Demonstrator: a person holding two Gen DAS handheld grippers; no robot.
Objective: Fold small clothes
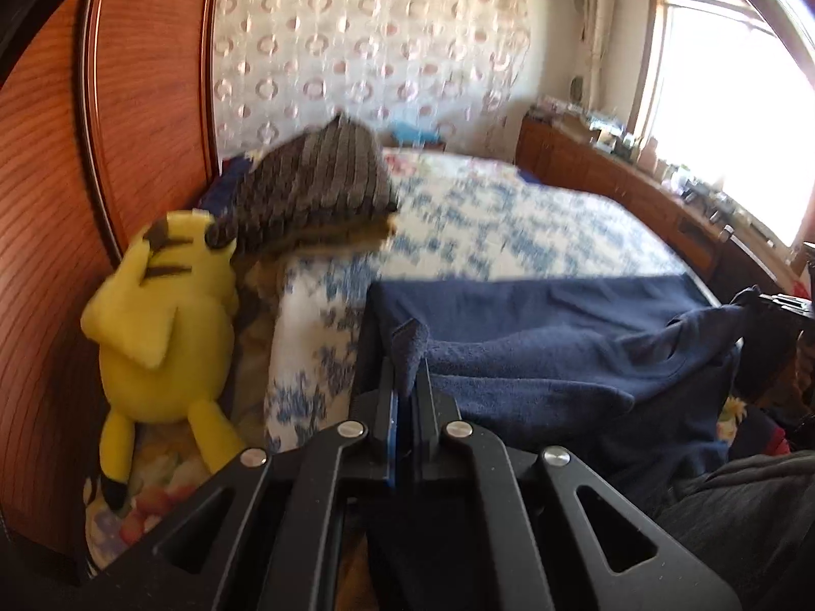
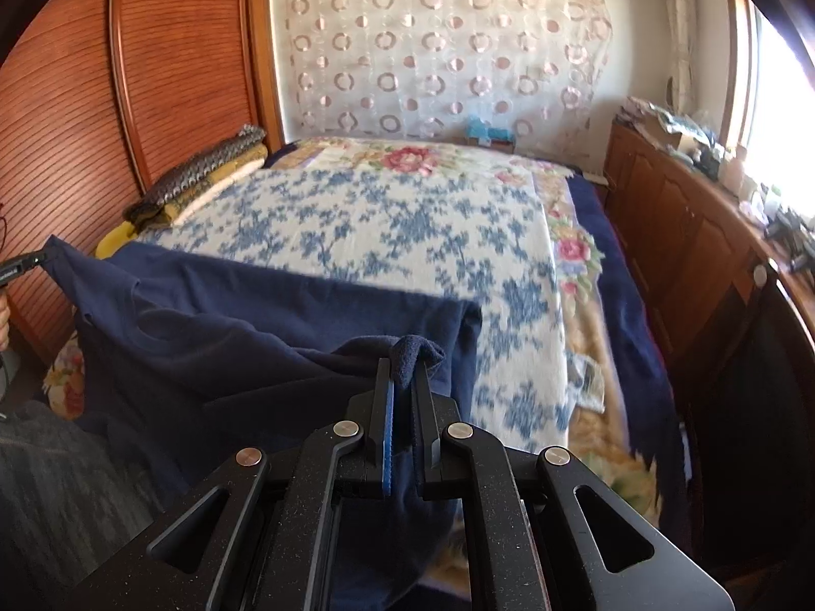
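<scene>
Navy garment pinched at two corners, one per gripper, spread between them over near end of bed. Left gripper clenched on a bunched tuft of dark blue cloth poking up between blue-lined pads. Right gripper likewise clamped on a rolled fold of same cloth, tuft showing above fingertips. From left wrist view: cloth running rightward from tuft in slack ridges toward far corner, where right gripper shows dimly at frame edge. From right wrist view: cloth sagging leftward to far corner, held by tip of left gripper near left edge; straight far hem lying across blanket, near portion hanging toward lower frame.

Beneath and beyond garment: white blanket with blue floral print, flat over bed. Under that, flowered bedspread with pink roses and dark blue border along right side. Left of blanket, against reddish wooden headboard: yellow plush toy slumped, back to camera, dark-tipped ears and foot. Above plush: folded stack topped by grey-brown ribbed knit, slightly blurred. Far wall: sheer curtain with pink ring pattern. Right side: wooden cabinet run, cluttered top, bright window above. Grey trouser-like fabric at lower corner of each view, likely person's leg.
</scene>
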